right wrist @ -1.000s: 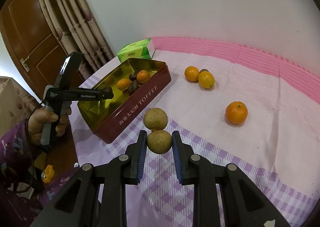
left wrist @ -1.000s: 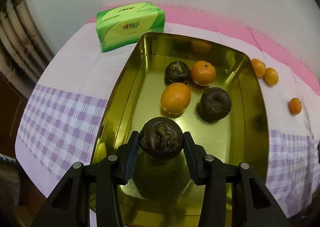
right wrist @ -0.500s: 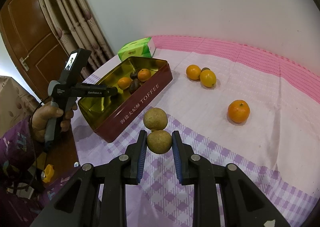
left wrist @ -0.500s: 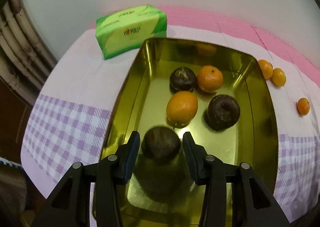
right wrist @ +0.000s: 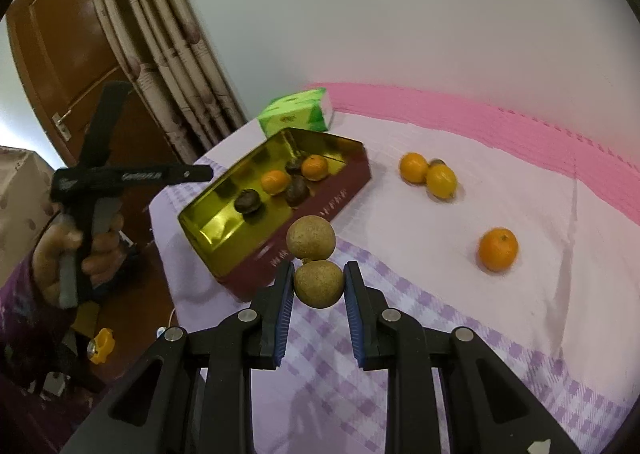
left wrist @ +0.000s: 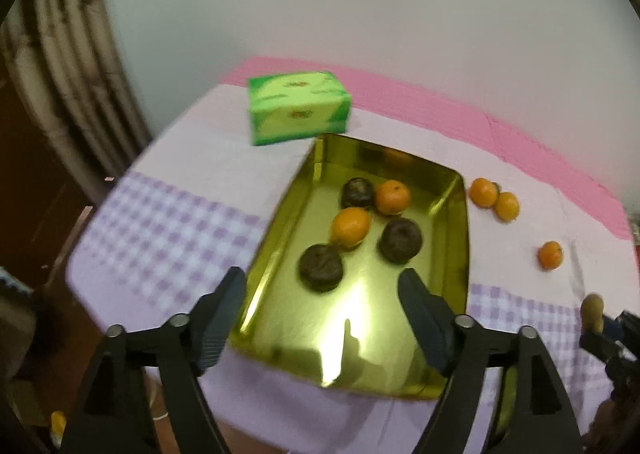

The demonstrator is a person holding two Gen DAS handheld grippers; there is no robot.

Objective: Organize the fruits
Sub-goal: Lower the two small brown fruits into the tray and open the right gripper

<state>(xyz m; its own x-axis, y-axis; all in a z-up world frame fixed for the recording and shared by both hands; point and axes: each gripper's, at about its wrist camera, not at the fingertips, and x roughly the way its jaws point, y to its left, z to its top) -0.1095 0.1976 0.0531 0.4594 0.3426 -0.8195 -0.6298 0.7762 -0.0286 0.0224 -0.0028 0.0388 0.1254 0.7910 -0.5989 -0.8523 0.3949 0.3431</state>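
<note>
Right gripper (right wrist: 319, 286) clamped on the lower of two joined tan fruits (right wrist: 319, 284); its twin sits directly above, stacked axis roughly vertical. Left gripper (left wrist: 320, 296) empty, jaws just been opening, standing wide above the near end of the tin (left wrist: 460, 254). Dark fruit (left wrist: 321, 268) lying free on the tin floor, beyond the fingertips. Tin ahead and left of the right gripper, near wall closest; carry goes forward-left over that wall. Farther out on the cloth: lone orange (right wrist: 498, 249), then a pair of citrus (right wrist: 428, 173).
</note>
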